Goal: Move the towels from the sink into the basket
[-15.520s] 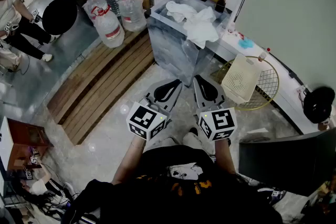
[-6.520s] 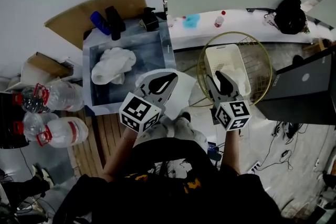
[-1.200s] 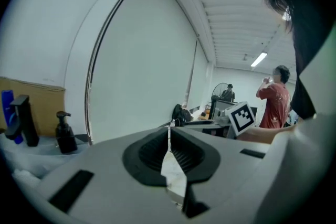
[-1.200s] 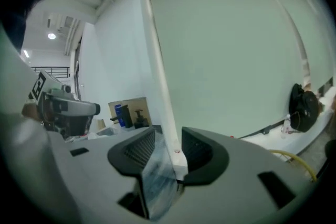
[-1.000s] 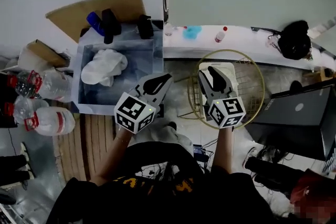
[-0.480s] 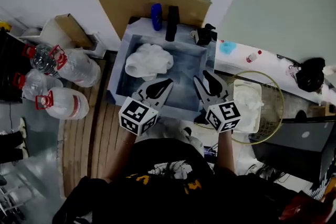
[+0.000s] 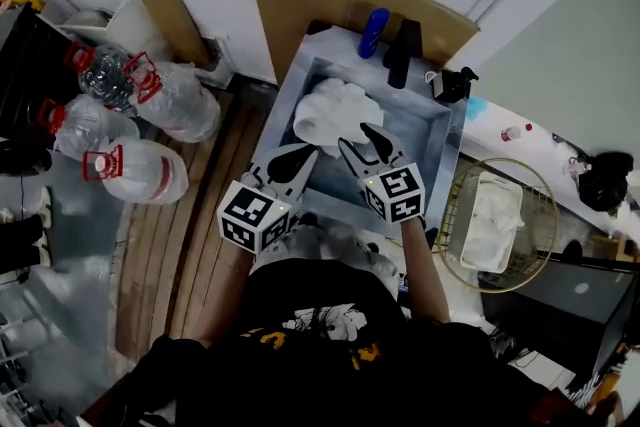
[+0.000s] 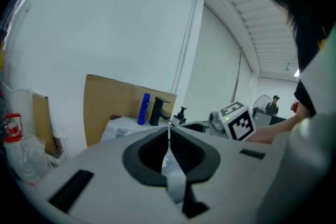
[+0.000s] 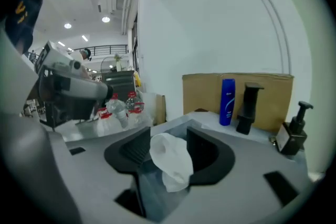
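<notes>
No legible text or labels

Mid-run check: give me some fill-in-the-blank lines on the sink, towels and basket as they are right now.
The towel lying in the sink is ___ in colour.
The bottle beside the black faucet is ___.
In the head view, the basket stands to the sink's ___.
The left hand-held gripper has its jaws ___.
Missing words: white; blue; right; closed.
</notes>
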Available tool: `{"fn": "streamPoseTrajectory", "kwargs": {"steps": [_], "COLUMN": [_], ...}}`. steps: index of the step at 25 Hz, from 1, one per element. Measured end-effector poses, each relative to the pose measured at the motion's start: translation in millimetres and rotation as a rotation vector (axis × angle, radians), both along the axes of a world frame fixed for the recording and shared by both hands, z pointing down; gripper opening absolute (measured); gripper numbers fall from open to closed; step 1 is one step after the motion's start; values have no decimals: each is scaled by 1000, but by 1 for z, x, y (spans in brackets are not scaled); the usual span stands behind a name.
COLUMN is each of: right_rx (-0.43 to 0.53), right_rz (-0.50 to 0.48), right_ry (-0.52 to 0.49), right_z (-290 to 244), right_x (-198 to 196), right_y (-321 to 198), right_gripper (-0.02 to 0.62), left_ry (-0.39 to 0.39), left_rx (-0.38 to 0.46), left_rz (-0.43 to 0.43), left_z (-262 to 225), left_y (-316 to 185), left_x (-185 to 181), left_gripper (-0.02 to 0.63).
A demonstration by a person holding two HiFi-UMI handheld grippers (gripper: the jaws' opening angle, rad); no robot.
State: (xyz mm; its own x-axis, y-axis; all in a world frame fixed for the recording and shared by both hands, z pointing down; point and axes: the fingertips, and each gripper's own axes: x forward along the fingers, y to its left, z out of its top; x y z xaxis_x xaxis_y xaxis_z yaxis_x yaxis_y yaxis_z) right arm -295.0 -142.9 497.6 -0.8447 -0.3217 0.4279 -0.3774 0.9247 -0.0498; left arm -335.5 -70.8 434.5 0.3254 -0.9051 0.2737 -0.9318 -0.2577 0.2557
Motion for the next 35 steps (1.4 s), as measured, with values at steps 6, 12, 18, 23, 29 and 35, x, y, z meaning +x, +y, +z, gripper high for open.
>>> {"fn": "streamPoseTrajectory", "kwargs": {"steps": [6,12,18,23,29,35], "right_rx": [0,29,67,22,-31,-82], "right_rz": [-102,-198,-258,-196,-128,-25], "right_ry": [277,570,756,765,681,521], "right_z": [89,161,213,228,218,160], "right_x": [-38,-56,-69,-74,-65,-69], "right_y": [-15,-30,-40,-45,-49,-47], "right_gripper": [323,357,367,357,202,156], "left_ry": [8,16,14,16,31,23], "left_rx": [-23,-59,-87,-101,-104,-80], "left_rz": [-52,-87,-107,-135,-147,-106], "left_z": [10,23,33,38,44,38], "left_y": [12,23,23,27,23,11], "left_x": [-34,-58,-73,-84,-87,-75], "left_gripper": [15,15,15,15,15,15]}}
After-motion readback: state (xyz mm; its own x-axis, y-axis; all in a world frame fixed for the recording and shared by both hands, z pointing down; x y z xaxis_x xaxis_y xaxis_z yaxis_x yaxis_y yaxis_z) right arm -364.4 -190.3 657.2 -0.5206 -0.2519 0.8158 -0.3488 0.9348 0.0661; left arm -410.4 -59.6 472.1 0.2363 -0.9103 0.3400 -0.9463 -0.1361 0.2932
